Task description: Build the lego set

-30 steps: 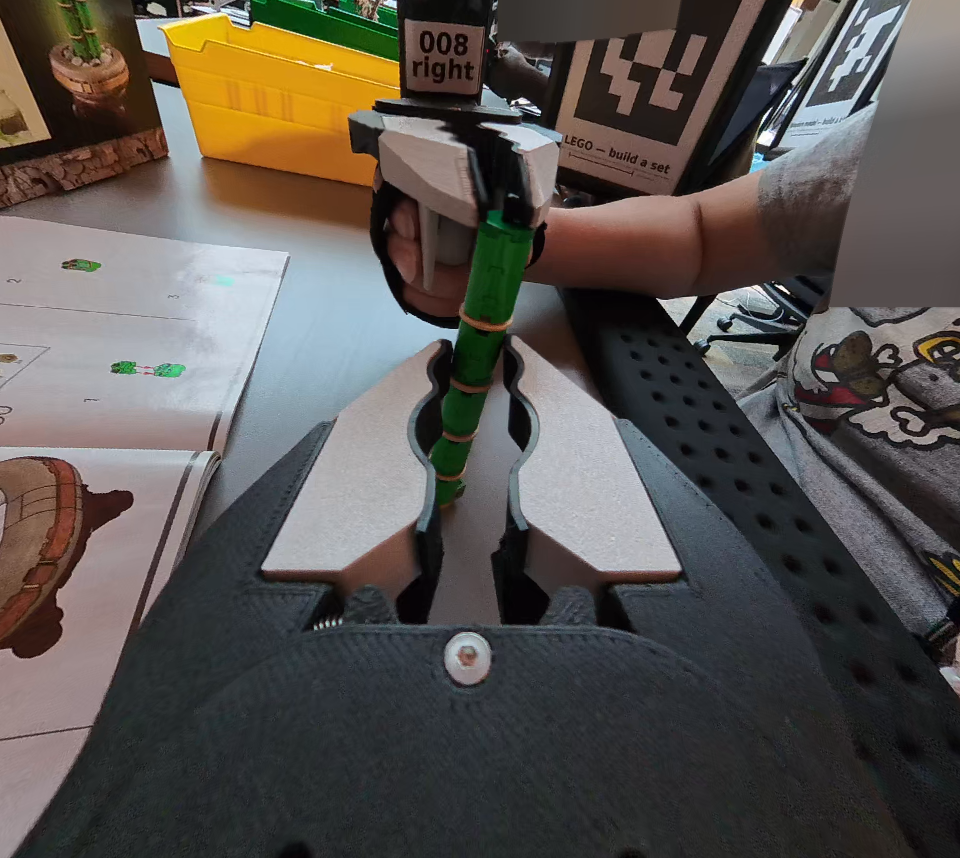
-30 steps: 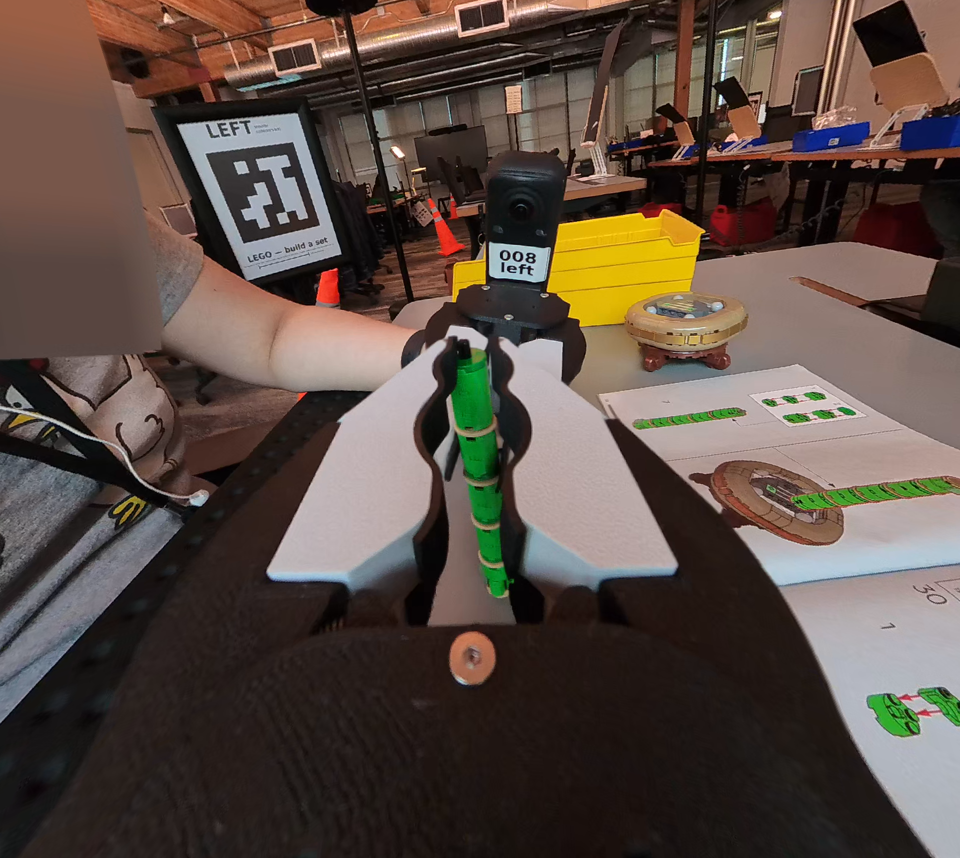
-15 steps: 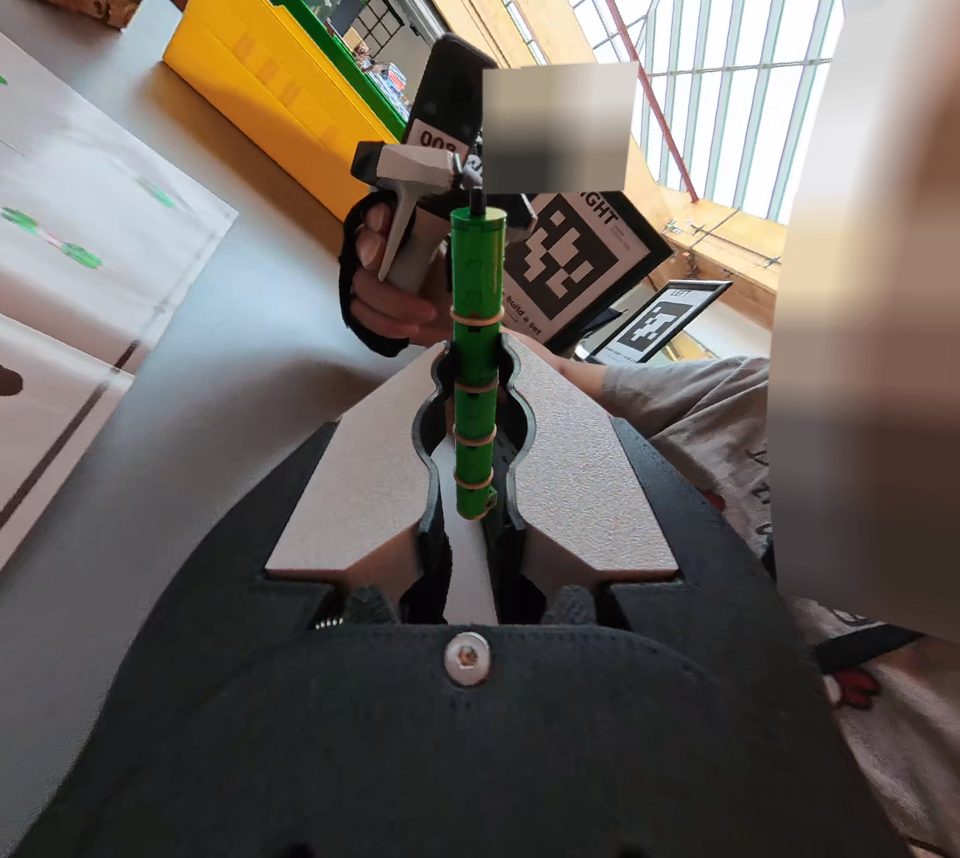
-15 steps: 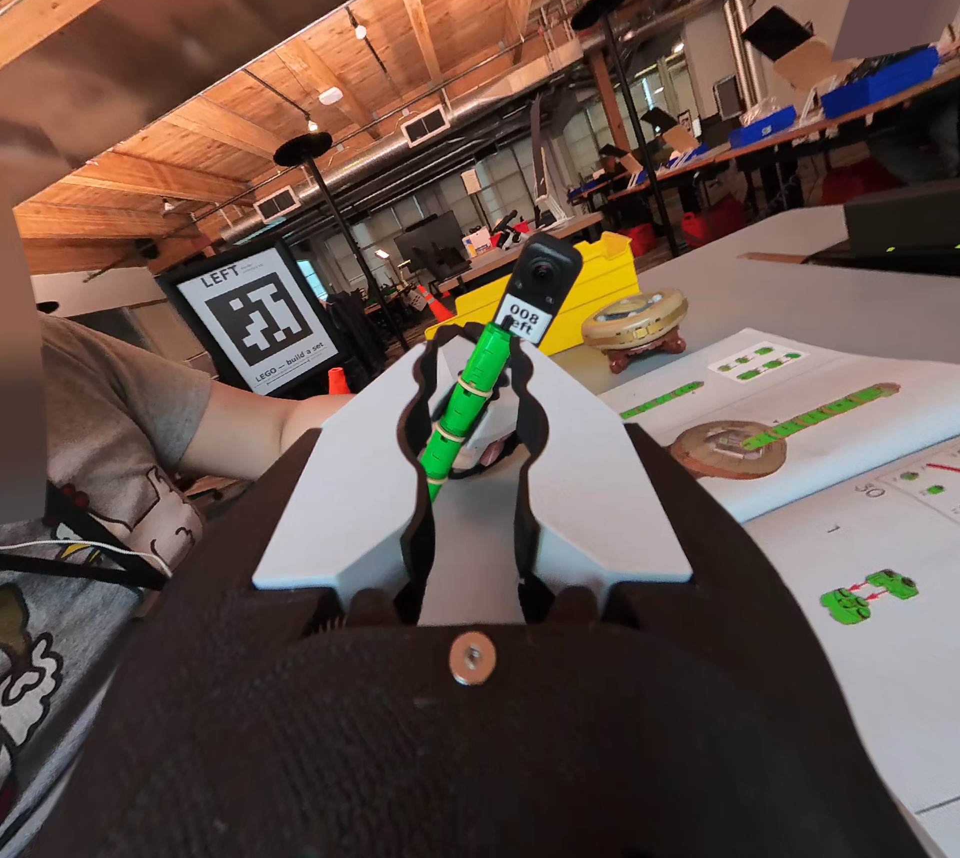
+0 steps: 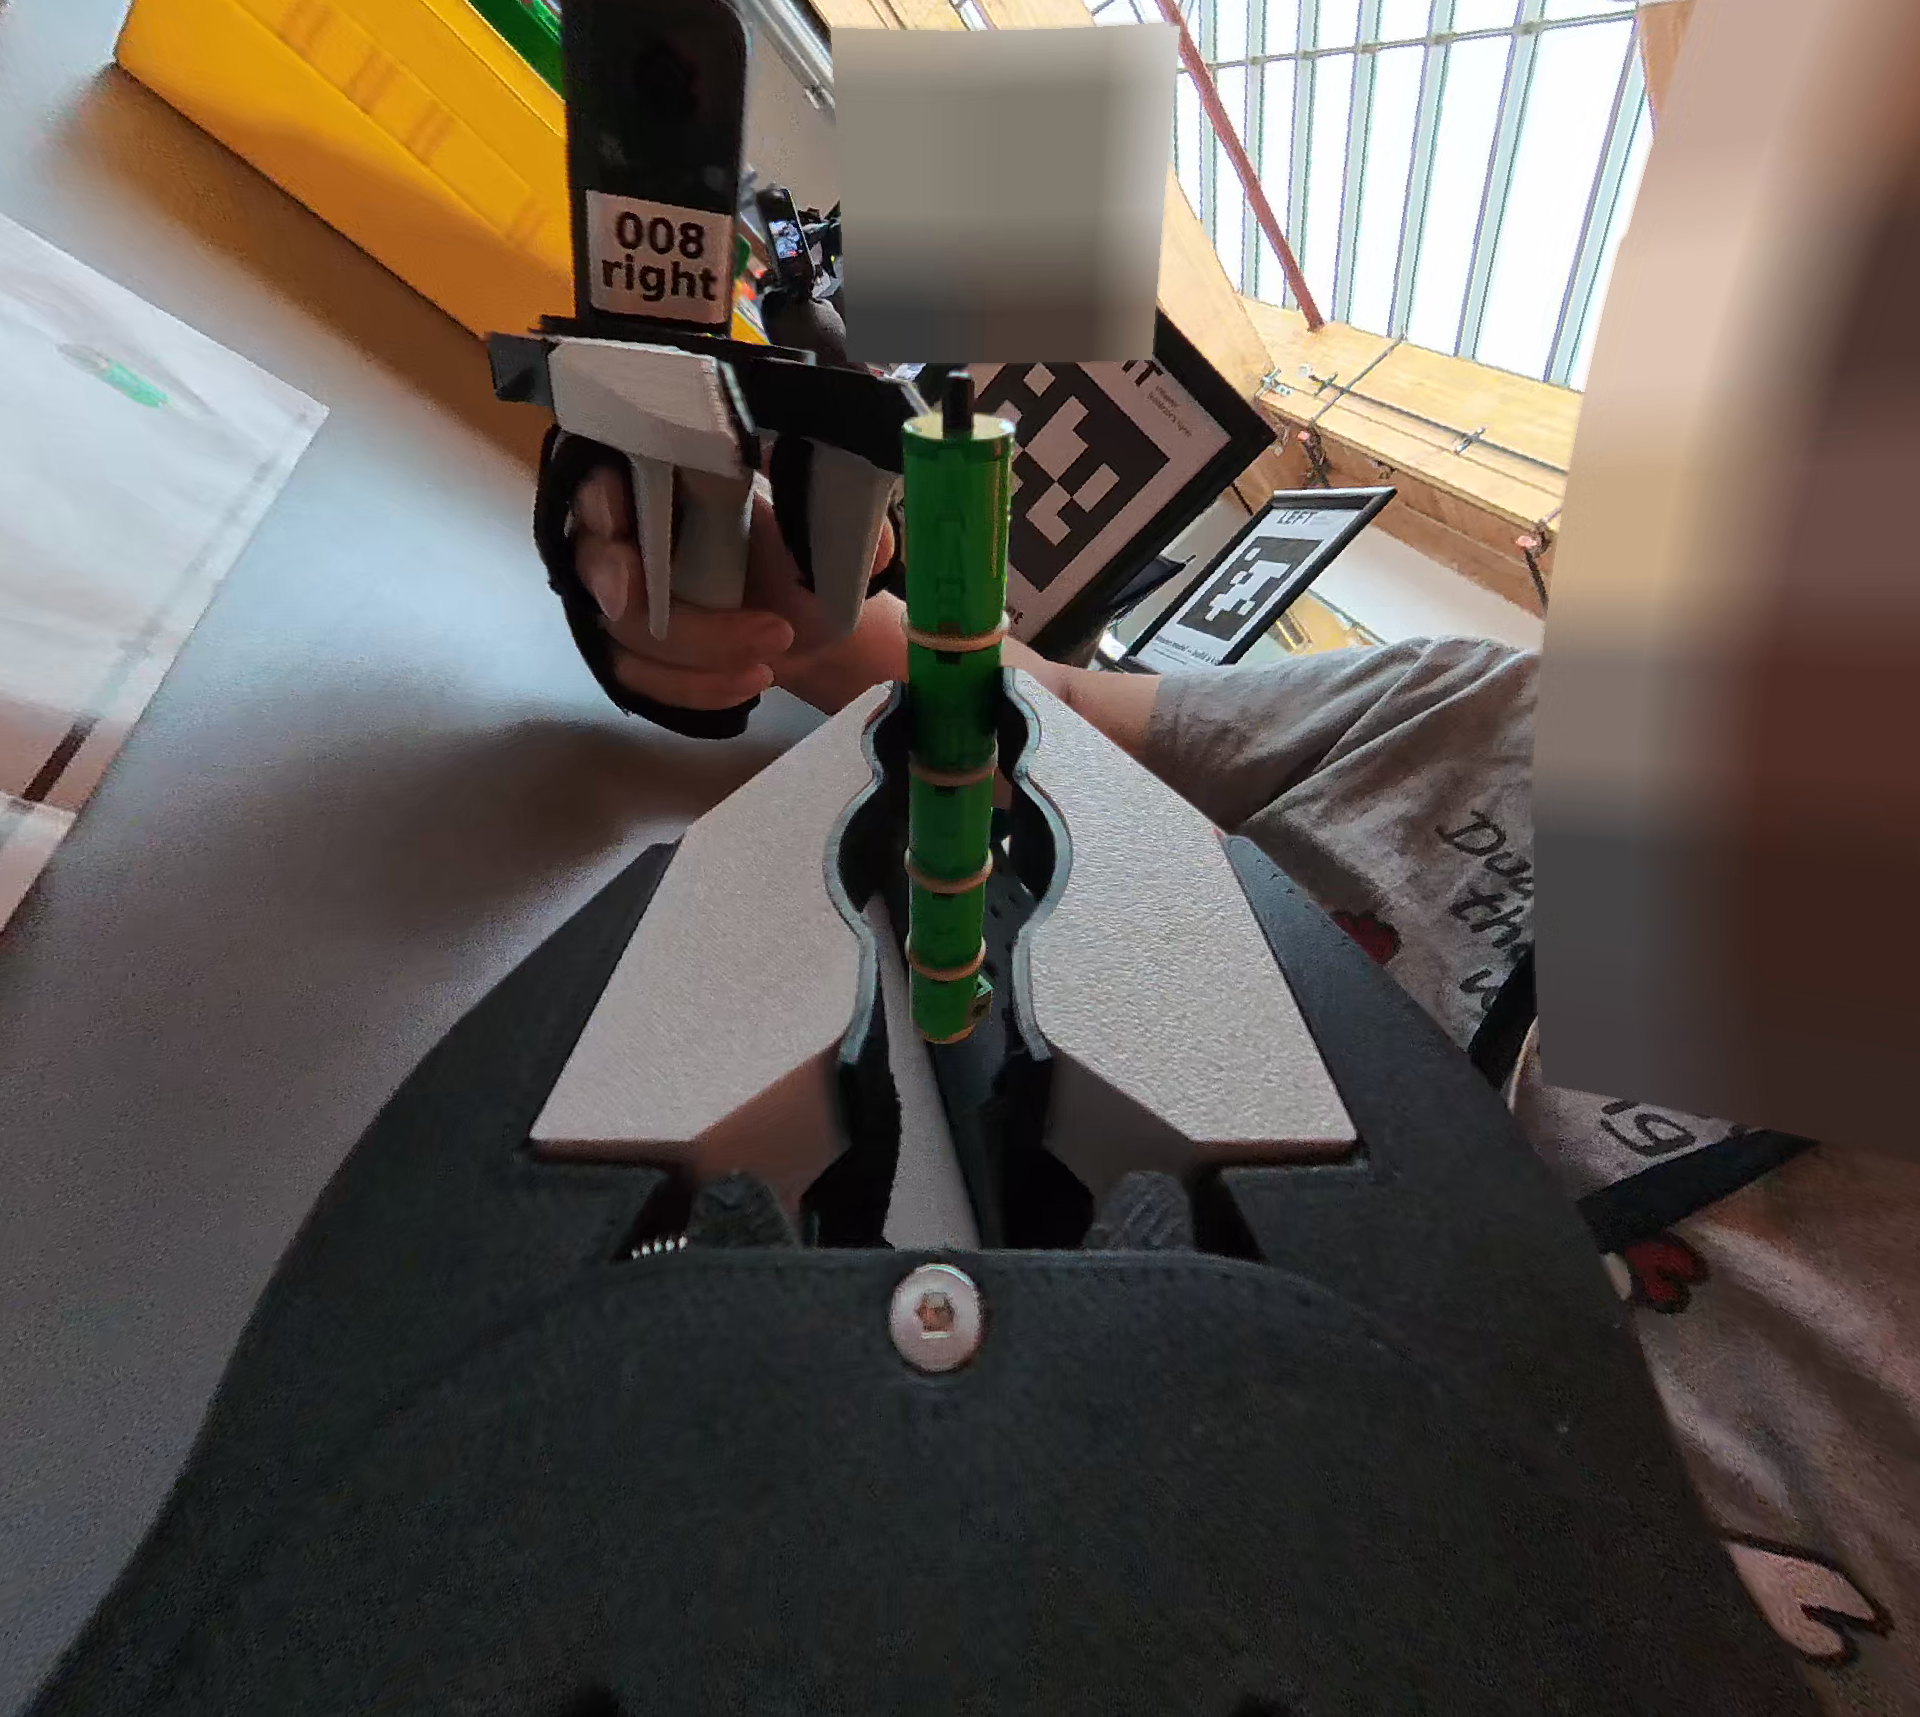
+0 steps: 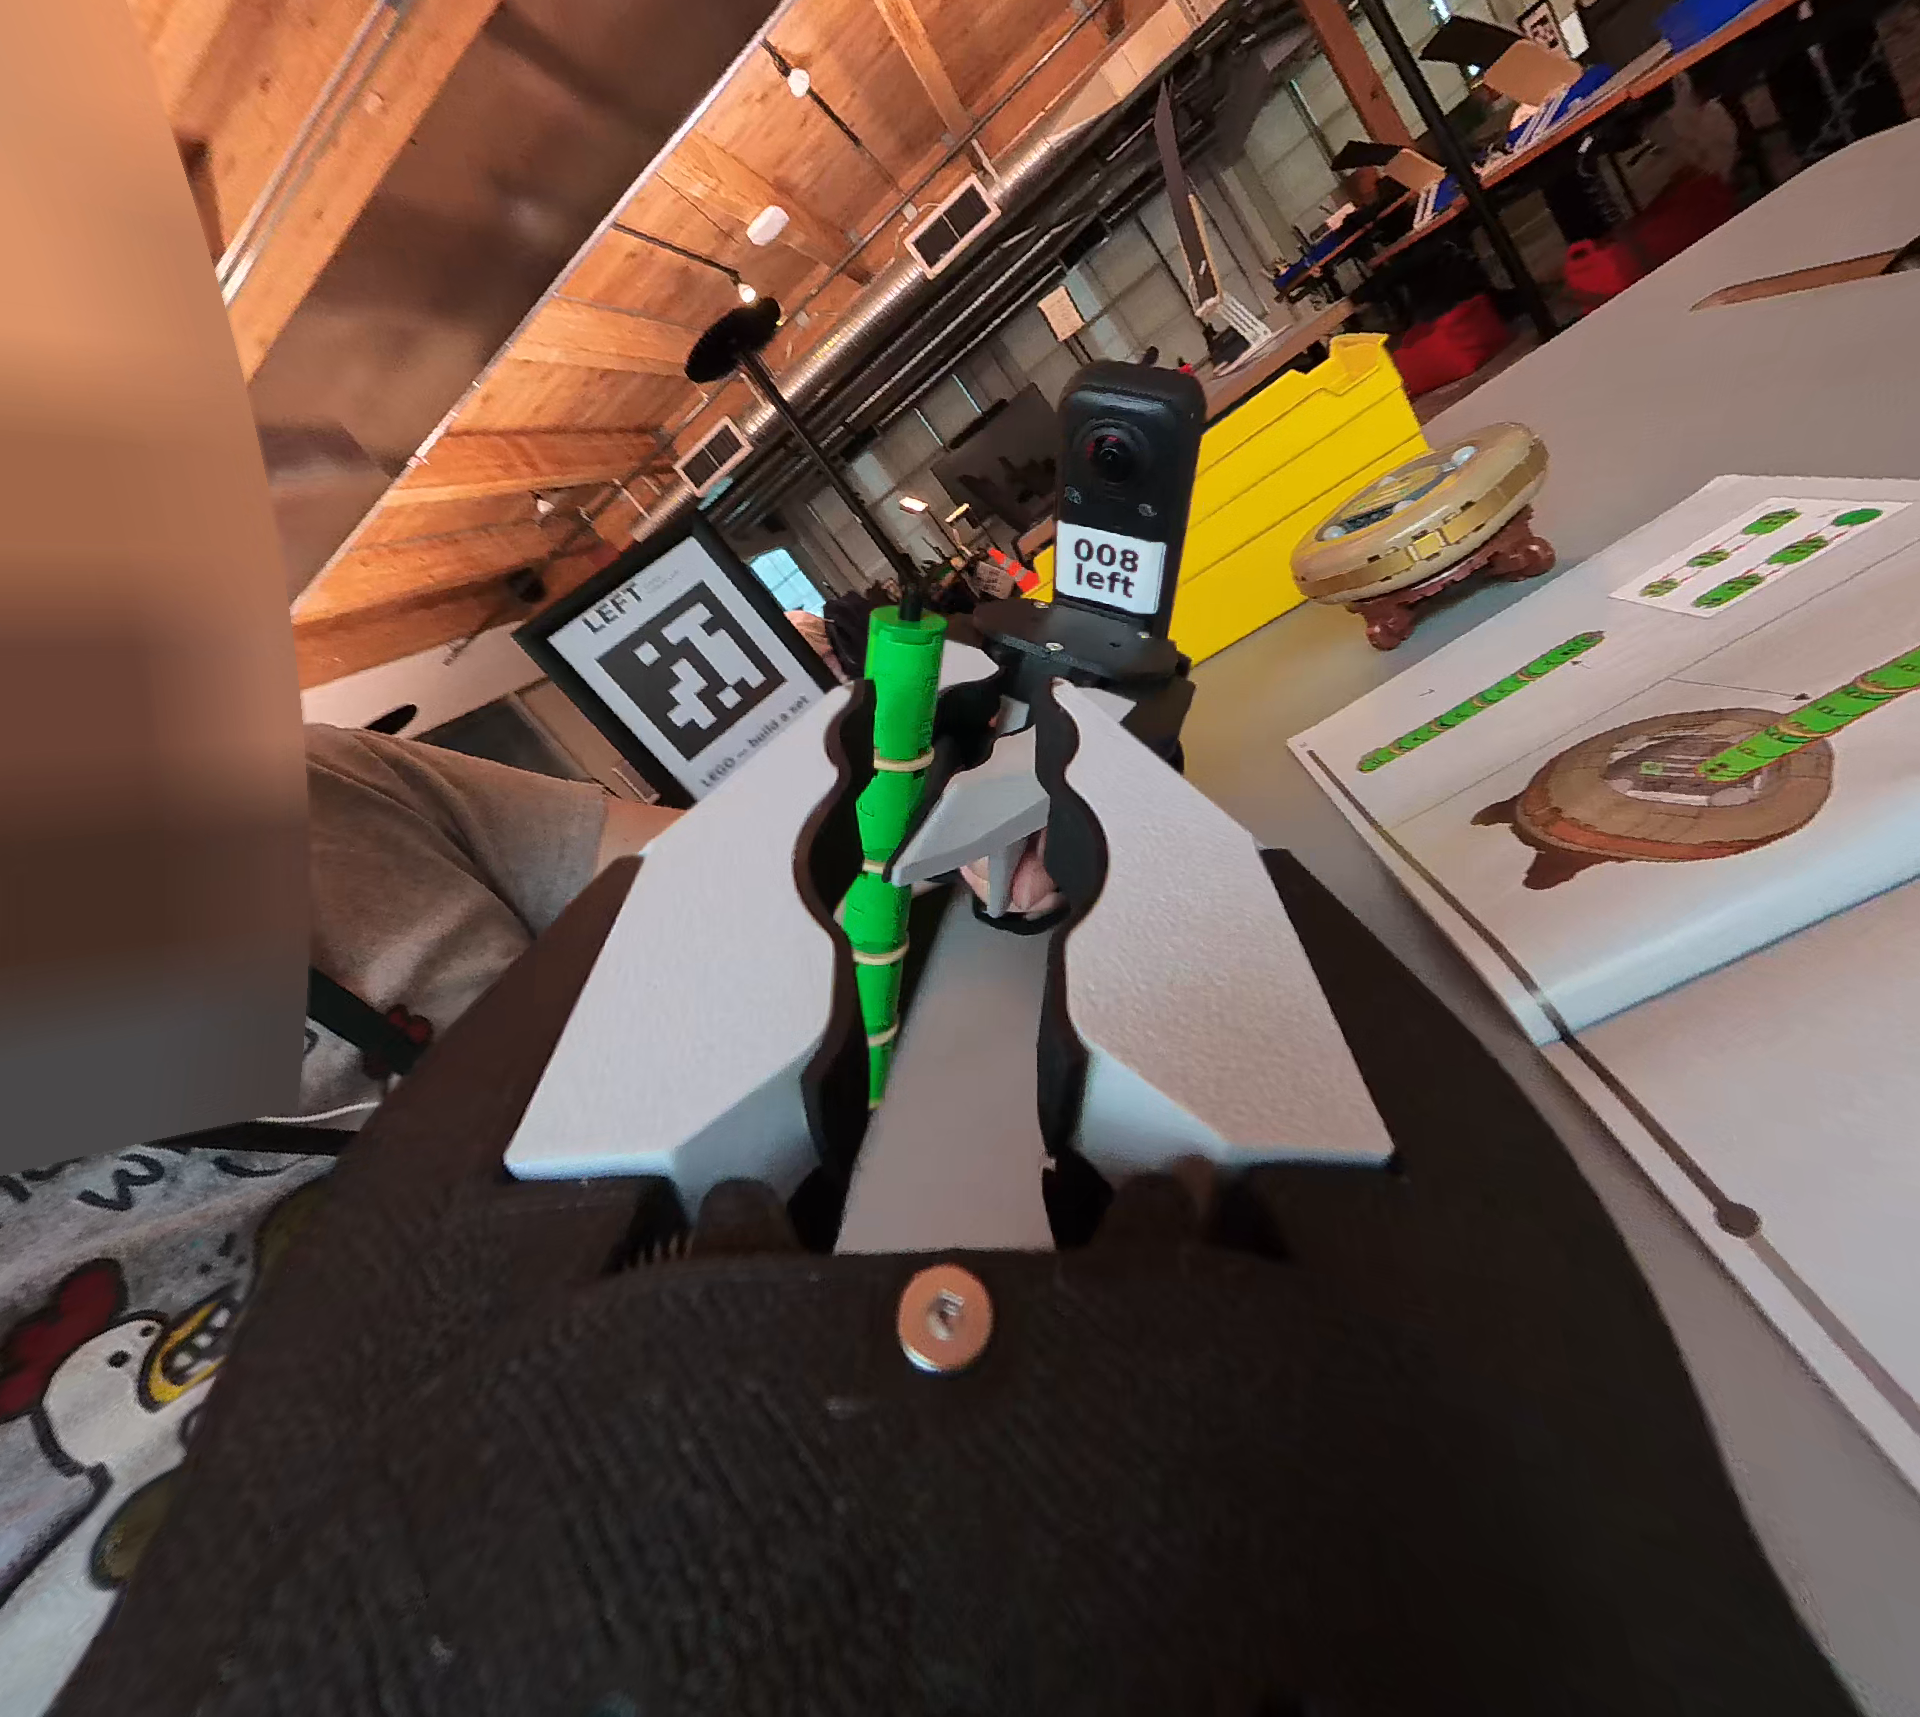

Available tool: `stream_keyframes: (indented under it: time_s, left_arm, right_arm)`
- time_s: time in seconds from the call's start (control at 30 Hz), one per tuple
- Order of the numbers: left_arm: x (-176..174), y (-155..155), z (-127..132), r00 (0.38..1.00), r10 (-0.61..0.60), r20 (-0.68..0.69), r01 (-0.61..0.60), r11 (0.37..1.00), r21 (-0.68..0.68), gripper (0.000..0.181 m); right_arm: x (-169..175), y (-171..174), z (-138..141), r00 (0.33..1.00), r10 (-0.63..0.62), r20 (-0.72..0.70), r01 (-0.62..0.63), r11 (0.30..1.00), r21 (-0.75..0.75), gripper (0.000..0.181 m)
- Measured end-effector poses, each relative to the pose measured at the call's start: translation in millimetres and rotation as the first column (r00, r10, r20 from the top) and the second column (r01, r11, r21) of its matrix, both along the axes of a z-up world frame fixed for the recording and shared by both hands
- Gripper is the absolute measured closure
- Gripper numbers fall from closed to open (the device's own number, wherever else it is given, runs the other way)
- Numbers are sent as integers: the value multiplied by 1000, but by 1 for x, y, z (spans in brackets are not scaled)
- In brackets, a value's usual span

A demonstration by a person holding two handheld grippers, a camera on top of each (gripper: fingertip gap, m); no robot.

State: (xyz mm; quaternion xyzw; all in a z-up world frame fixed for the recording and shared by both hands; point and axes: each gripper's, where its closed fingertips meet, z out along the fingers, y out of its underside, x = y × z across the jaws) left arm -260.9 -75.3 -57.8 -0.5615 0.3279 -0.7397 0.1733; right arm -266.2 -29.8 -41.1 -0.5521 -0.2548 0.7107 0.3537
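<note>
Since a second ago the right claw (image 6: 940, 711) has let go of the green lego stalk (image 5: 951, 732) and drawn off to one side, its jaws now standing apart with nothing between them. Left claw (image 5: 951, 711) stays clamped on the stalk's lower segments, holding it upright in the air above the table (image 5: 343, 732), with the black pin at top. Farther right on the table lie the open instruction booklet (image 6: 1662, 784) and the round tan base (image 6: 1423, 524).

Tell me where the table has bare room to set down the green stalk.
Bare table lies between the booklet and the yellow bin, beside the right gripper; also beyond the round base. The booklet crowds the near side.
</note>
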Motion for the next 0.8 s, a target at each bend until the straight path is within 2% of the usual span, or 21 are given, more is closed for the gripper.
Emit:
stream_keyframes:
  time_s: [0.17, 0.47, 0.6, 0.8]
  left_arm:
    - [1, -1, -2, 1000, -5, -14, 5, 1000, -7, 167]
    - [3, 0, -6, 999, -15, -36, 13, 999, -41, 167]
    - [5, -1, -11, 998, -25, -54, 21, 997, -68, 167]
    - [4, -7, -7, 997, -67, -31, 64, 995, -76, 167]
  right_arm:
    - [-2, -1, 0, 999, 40, -32, -43, 996, -75, 152]
    - [-16, -12, -11, 991, 136, 2, -134, 980, -150, 152]
    - [-17, -18, -10, 980, 196, -27, -197, 961, -192, 166]
    - [-17, -25, -6, 966, 253, -60, -260, 943, -209, 166]
